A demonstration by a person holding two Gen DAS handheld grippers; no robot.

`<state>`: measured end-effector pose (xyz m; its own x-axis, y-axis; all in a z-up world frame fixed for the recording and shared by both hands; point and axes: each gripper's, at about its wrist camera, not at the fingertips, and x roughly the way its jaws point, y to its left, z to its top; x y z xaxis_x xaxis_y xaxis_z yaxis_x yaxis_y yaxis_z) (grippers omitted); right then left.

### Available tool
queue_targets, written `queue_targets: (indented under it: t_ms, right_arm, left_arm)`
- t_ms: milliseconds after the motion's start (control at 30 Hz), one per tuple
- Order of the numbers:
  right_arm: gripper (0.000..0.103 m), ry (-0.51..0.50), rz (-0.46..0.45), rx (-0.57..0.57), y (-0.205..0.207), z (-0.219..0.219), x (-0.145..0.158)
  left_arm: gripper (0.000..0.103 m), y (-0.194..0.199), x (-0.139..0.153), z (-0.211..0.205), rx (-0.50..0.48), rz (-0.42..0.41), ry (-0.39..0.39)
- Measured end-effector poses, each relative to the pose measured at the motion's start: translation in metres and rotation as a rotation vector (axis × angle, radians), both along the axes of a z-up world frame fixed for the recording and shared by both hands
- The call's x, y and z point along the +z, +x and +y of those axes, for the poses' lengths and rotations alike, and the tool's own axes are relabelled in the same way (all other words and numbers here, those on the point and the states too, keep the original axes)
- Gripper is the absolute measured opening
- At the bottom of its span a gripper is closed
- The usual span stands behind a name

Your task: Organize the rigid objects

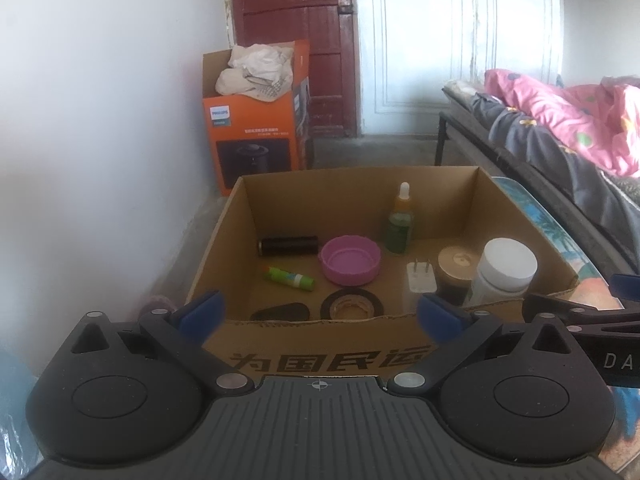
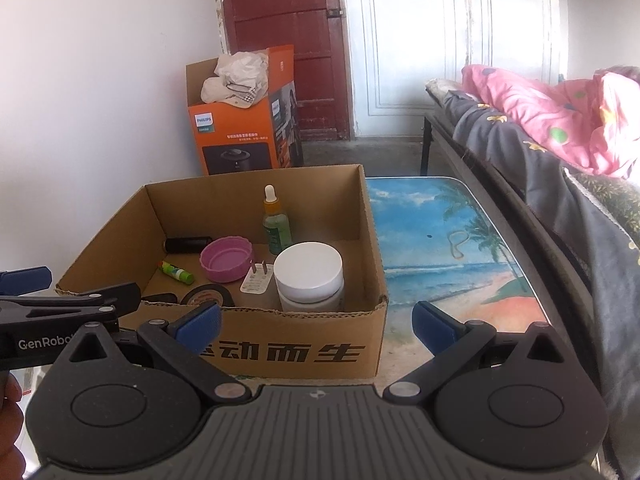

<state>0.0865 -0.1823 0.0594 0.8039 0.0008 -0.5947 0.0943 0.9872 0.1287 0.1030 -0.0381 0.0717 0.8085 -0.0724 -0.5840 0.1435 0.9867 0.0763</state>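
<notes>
A brown cardboard box [image 1: 516, 216] [image 2: 372, 240] stands on a table. Inside lie a purple lid [image 1: 350, 261] [image 2: 226, 259], a green dropper bottle [image 1: 400, 224] [image 2: 276, 224], a white-capped jar [image 1: 505, 270] [image 2: 309, 276], a white plug [image 1: 421, 278] [image 2: 256, 282], a brown jar [image 1: 456, 268], a black tape roll [image 1: 351, 306] [image 2: 208, 295], a green glue stick [image 1: 289, 278] [image 2: 178, 273] and a black cylinder [image 1: 288, 245] [image 2: 187, 245]. My left gripper [image 1: 318, 318] is open before the box's near wall, holding nothing. My right gripper [image 2: 316, 324] is open at the box's near right corner, also holding nothing.
The table top [image 2: 452, 248] right of the box shows a beach picture with a rubber band [image 2: 458, 243] on it. An orange carton [image 1: 256, 144] [image 2: 240, 136] with rags stands by the white wall. A bed with a pink quilt [image 1: 568, 120] [image 2: 560, 120] runs along the right.
</notes>
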Motion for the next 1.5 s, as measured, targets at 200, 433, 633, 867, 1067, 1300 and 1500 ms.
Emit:
queue_targets:
  t_ms: [200, 433, 633, 867, 1067, 1300, 1500]
  right_arm:
    - [0.103, 0.011, 0.018, -0.014, 0.0052, -0.0053, -0.0035]
    - [0.103, 0.018, 0.024, -0.014, 0.0060, -0.0055, -0.0054]
    - [0.103, 0.013, 0.025, -0.012, 0.0064, -0.0059, -0.0050]
    - [0.103, 0.010, 0.026, -0.006, 0.0076, -0.0037, -0.0041]
    - [0.103, -0.003, 0.022, -0.003, 0.0081, -0.0013, -0.0033]
    - [0.103, -0.005, 0.024, -0.005, 0.0086, -0.0026, -0.0023]
    - [0.103, -0.006, 0.023, -0.008, 0.0079, -0.0057, -0.0017]
  left_arm:
    - [0.103, 0.0038, -0.0030, 0.0000, -0.007, 0.022, -0.003]
    - [0.103, 0.0034, -0.0029, -0.0002, -0.001, 0.031, -0.003]
    - [0.103, 0.0035, -0.0018, -0.0009, 0.006, 0.033, 0.010]
    - [0.102, 0.0042, -0.0010, 0.0019, 0.023, 0.039, 0.008]
    - [0.102, 0.0051, -0.0004, 0.0045, 0.027, 0.048, -0.005]
    - [0.102, 0.0058, -0.0003, 0.0054, 0.027, 0.049, -0.005]
    - [0.102, 0.0062, -0.0005, 0.0058, 0.026, 0.049, -0.004]
